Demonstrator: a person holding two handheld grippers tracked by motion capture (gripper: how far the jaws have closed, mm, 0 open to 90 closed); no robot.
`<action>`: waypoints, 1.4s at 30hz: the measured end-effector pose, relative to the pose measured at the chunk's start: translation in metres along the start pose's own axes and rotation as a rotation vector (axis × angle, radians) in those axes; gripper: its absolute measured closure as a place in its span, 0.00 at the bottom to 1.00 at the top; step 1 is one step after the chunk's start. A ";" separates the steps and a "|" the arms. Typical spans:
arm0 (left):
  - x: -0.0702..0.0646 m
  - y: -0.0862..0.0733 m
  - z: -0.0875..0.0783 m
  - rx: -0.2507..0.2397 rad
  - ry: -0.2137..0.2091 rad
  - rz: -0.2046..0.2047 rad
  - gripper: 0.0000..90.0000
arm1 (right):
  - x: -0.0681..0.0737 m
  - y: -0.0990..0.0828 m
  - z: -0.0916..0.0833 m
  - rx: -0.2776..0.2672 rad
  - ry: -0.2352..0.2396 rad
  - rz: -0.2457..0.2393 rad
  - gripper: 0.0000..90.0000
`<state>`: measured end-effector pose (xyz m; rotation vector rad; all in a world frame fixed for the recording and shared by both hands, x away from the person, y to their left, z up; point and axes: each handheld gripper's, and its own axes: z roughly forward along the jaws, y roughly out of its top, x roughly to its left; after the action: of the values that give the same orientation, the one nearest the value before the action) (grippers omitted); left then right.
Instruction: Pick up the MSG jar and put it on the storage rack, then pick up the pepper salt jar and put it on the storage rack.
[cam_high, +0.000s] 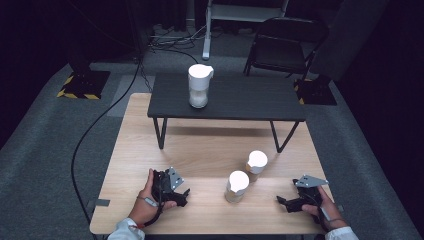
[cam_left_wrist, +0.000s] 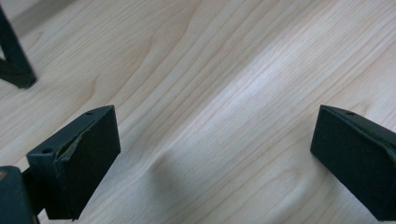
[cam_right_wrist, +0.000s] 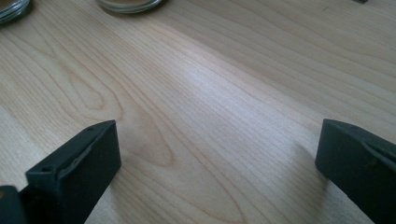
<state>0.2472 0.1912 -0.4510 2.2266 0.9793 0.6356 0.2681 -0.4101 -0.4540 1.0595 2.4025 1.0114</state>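
Two lidded jars (cam_high: 237, 186) (cam_high: 256, 165) stand right of centre near the counter's (cam_high: 200, 150) front edge, between the left hand-held gripper (cam_high: 186, 192) and the right hand-held gripper (cam_high: 280, 200), both spread apart and empty. They look like glass: rigid, slippery, breakable; best gripped around the body, below the lid.

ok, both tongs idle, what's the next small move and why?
Probably ease the right tongs forward-left toward the nearer white-lidded glass jar. Both right and left tongs rest open and empty on the light wooden table, and that jar stands closest, unobstructed between them.
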 end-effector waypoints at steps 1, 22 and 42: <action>0.001 -0.001 -0.001 0.000 0.001 -0.010 0.01 | 0.000 0.000 0.000 0.000 0.000 0.000 0.00; 0.034 -0.014 -0.004 0.032 -0.083 -0.180 0.00 | 0.000 0.000 0.000 0.000 0.000 0.000 0.00; 0.036 -0.015 -0.004 0.032 -0.087 -0.175 0.00 | 0.000 0.000 0.000 0.000 0.000 0.000 0.00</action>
<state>0.2592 0.2280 -0.4522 2.1471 1.1317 0.4436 0.2680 -0.4103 -0.4540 1.0594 2.4025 1.0119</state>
